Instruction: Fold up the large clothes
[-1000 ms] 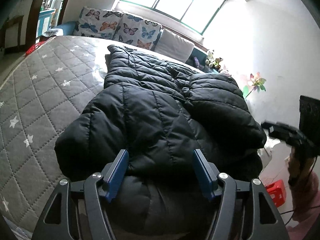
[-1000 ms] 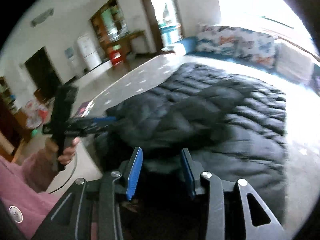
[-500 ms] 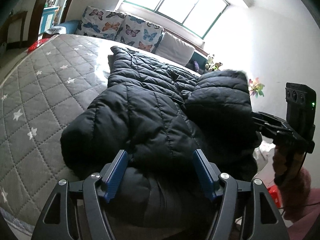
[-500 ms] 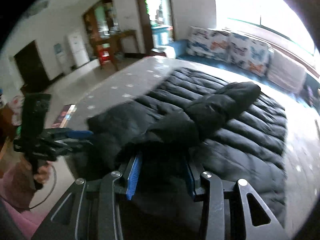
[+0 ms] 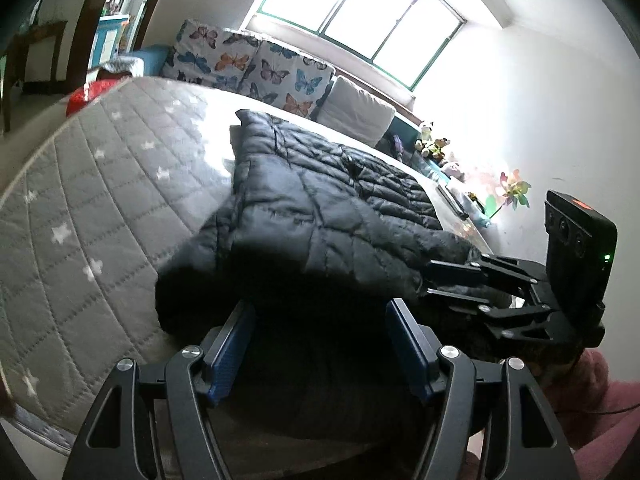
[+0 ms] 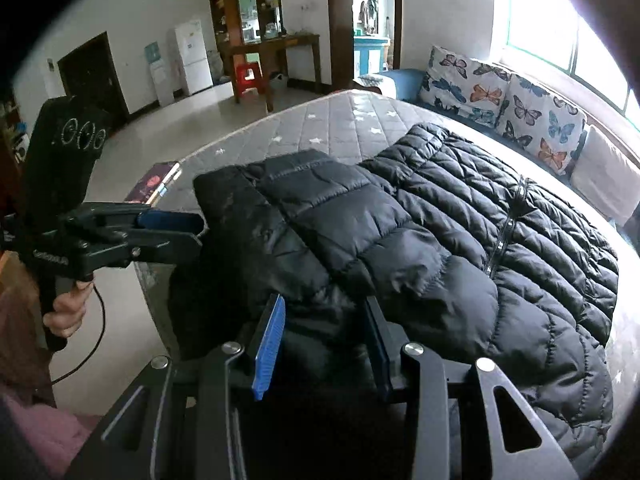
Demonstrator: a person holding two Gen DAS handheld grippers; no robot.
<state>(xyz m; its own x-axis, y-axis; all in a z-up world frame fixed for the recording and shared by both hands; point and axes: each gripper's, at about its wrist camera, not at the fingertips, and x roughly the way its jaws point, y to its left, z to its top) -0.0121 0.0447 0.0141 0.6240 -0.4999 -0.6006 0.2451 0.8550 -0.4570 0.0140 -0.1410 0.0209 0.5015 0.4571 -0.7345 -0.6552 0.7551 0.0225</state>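
Both grippers clamp black puffer jacket point(image 6: 420, 232) on mattress point(image 5: 100, 200).

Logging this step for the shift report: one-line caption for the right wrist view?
Right gripper closed on a fold of the black puffer jacket on the grey star-quilted mattress.

Only one piece of lettering shows: a short pale line printed on the black body of the left hand-held gripper point(image 6: 172, 228), seen from the right wrist view, too small and blurred to spell out. Nothing else carries readable text, numbers or signs.
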